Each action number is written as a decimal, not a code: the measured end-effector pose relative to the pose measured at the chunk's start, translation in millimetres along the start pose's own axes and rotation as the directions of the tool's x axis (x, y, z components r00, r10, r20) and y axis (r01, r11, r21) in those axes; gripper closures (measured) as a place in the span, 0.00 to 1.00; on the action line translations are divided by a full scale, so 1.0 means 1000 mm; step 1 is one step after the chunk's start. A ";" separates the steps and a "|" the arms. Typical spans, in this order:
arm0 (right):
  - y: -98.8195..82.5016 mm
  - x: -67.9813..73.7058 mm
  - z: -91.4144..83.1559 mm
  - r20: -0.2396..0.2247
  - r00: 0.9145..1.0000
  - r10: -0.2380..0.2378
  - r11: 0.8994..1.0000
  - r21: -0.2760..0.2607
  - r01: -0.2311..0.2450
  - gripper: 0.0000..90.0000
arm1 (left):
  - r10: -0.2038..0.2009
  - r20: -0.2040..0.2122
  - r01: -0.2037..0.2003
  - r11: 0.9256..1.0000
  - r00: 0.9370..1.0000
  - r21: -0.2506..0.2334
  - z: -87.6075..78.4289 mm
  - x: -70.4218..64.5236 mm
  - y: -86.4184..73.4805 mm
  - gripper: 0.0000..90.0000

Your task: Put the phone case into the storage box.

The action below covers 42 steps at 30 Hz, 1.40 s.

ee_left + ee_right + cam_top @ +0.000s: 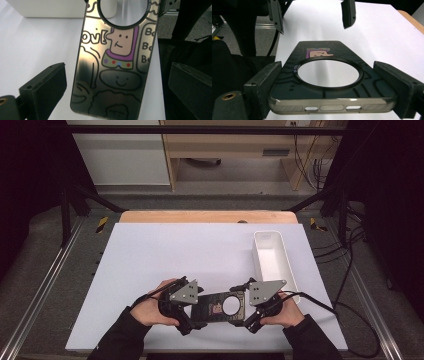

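The phone case (222, 307) is held just above the near edge of the white surface (175, 255), between the two hands. The right tool (332, 87) has its jaws pressed on both long sides of the case, at the end with the big round hole. The left tool (117, 82) has its jaws wide open on each side of the other end, and the pads do not touch it.

So the right tool seems to be carrying the case alone now. To do this well, I think the right hand should keep its squeeze firm and the case flat, because it holds only one end and the far end could droop. The left tool should pull straight back so a pad does not bump the case.

The case lies flat with its picture side up. Its long side runs left to right, with the hole end to the right. A white bin (272, 257) sits on the right, farther off.
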State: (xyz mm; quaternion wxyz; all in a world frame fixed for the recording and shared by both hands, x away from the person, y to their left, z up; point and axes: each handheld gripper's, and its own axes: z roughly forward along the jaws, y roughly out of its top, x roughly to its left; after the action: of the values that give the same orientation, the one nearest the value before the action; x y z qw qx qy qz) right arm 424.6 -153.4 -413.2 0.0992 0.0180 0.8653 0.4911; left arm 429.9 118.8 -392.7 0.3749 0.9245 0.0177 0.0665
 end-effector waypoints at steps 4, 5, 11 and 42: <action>0.001 -0.001 -0.003 0.006 1.000 -0.001 1.000 0.008 0.001 0.13 | -0.012 -0.013 0.012 1.000 1.000 -0.002 -0.001 0.000 -0.003 0.00; 0.001 -0.001 -0.004 0.007 1.000 0.001 1.000 0.010 -0.001 0.13 | -0.017 -0.017 0.017 1.000 1.000 -0.001 -0.001 0.000 -0.004 0.00; 0.003 -0.002 -0.008 0.028 1.000 -0.004 1.000 0.030 0.004 0.13 | -0.031 -0.015 0.031 0.999 0.999 -0.010 -0.003 0.000 -0.007 0.00; 0.047 -0.016 -0.018 -0.057 0.998 -0.027 0.971 0.236 0.039 0.13 | -0.040 0.000 0.040 0.998 0.999 0.049 0.009 -0.001 -0.010 0.00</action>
State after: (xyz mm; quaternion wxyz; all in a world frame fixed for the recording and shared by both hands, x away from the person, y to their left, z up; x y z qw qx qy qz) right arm 433.8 -146.7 -361.3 0.0811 0.0021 0.9203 0.3827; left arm 430.5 119.5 -406.2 0.3535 0.9329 0.0378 0.0580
